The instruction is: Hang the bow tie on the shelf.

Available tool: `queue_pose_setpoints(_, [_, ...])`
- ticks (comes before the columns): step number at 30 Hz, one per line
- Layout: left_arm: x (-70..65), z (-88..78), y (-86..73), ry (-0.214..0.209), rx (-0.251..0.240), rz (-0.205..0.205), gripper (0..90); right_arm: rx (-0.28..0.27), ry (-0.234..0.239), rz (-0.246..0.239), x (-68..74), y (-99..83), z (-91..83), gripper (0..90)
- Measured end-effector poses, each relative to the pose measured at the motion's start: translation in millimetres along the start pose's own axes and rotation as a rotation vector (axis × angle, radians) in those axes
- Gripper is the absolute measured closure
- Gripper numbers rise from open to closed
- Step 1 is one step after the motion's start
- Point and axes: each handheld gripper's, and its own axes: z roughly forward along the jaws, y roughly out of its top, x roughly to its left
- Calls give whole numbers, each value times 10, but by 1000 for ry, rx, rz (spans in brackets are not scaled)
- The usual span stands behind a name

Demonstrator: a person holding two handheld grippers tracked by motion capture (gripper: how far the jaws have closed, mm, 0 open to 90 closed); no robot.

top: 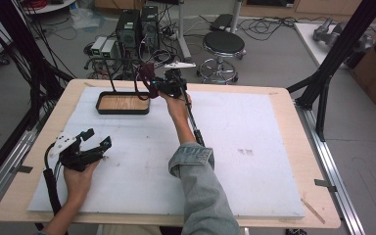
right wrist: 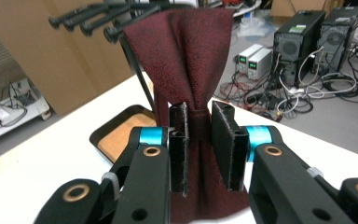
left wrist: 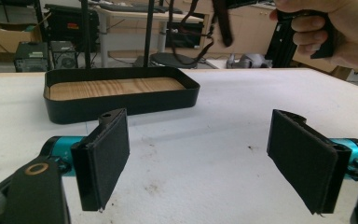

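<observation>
A dark red cloth [right wrist: 186, 56] hangs from a black rack [right wrist: 88, 21] of pegs that stands over a black tray [right wrist: 121, 133] with a wooden floor. My right gripper [right wrist: 199, 140] is shut on the cloth, pinching it into a narrow waist below the pegs. From above, the right gripper [top: 152, 87] is at the tray's [top: 122, 110] right end, with the cloth [top: 146, 73] just beyond it. My left gripper [top: 97, 138] rests low on the white mat at the left. The left gripper [left wrist: 209, 163] is open with nothing between its pads, facing the tray [left wrist: 121, 100].
A white foam mat [top: 254, 147] covers most of the wooden table. The rack's thin posts [top: 110, 73] rise from the tray's back. Behind the table are a stool [top: 223, 44], computers [top: 137, 27] and cables. Black frame struts [top: 342, 44] stand at the right.
</observation>
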Motion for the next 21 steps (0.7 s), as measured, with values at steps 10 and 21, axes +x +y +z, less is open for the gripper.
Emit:
queue_pose_setpoints(10, [-2,-1,0,-2,2,4,212,11,-1,-19,31,-7,19,746])
queue_pose_setpoints(21, [0,2,0,1,-1,0,211,-66,1,-68,129,208,-325,602])
